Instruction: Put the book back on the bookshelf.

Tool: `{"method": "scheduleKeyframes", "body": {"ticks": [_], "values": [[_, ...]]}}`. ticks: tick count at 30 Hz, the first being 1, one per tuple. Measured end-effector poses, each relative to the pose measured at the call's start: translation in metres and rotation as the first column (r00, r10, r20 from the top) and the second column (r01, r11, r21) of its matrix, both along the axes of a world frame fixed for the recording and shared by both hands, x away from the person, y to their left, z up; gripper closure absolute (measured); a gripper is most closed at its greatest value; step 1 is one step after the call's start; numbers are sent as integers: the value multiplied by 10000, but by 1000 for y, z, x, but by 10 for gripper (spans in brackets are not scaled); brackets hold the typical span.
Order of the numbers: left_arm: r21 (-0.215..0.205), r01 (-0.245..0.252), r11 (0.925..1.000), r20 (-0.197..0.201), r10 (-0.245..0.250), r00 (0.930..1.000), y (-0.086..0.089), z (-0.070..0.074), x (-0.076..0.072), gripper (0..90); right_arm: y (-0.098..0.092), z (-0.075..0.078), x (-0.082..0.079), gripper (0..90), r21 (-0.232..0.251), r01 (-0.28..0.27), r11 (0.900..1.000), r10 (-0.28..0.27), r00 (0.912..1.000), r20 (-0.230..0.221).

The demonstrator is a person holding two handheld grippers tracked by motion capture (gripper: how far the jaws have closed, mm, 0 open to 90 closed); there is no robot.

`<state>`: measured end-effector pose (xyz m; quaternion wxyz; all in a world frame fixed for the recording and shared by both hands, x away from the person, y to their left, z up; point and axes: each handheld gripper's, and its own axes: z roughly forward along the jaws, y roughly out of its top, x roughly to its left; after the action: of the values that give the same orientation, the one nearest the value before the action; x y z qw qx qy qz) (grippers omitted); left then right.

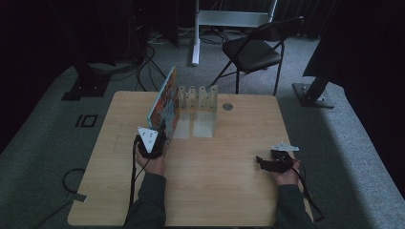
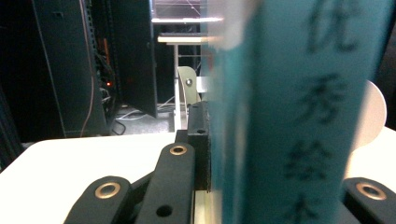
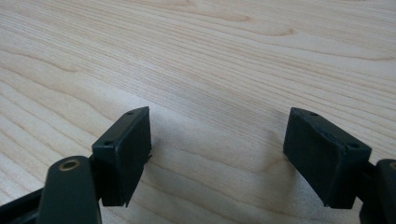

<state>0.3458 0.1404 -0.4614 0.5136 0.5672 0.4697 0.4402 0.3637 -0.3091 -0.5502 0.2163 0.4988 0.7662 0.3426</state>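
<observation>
The book (image 1: 165, 101) stands on edge at the rack's (image 1: 198, 99) nine o'clock—pinched by the left gripper (image 1: 160, 128) for slotting—while the right gripper (image 3: 217, 154) rests spread and empty on the table (image 1: 224, 162).

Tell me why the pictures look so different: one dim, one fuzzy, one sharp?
High view: dim all over, the room behind nearly black, only the light wooden table and the colourful picture book stand out. Left gripper view: the book's teal spine sits so close that its printed characters blur, while the dark cabinets behind stay sharper. Right gripper view: evenly lit, wood grain crisp, soft shadows under the right gripper.
</observation>
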Motion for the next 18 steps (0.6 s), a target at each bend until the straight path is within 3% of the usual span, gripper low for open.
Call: {"method": "scheduleKeyframes", "body": {"ticks": [10, 18], "values": [[264, -374, 9990, 151, 370, 9992, -7, -5, -1, 809, 0, 0, 0, 229, 18, 6, 10000, -6, 10000, -10], [197, -532, 9984, 249, 527, 9983, -11, -7, 1, 809, 0, 0, 0, 226, 27, -8, 10000, 8, 10000, -18]]}}
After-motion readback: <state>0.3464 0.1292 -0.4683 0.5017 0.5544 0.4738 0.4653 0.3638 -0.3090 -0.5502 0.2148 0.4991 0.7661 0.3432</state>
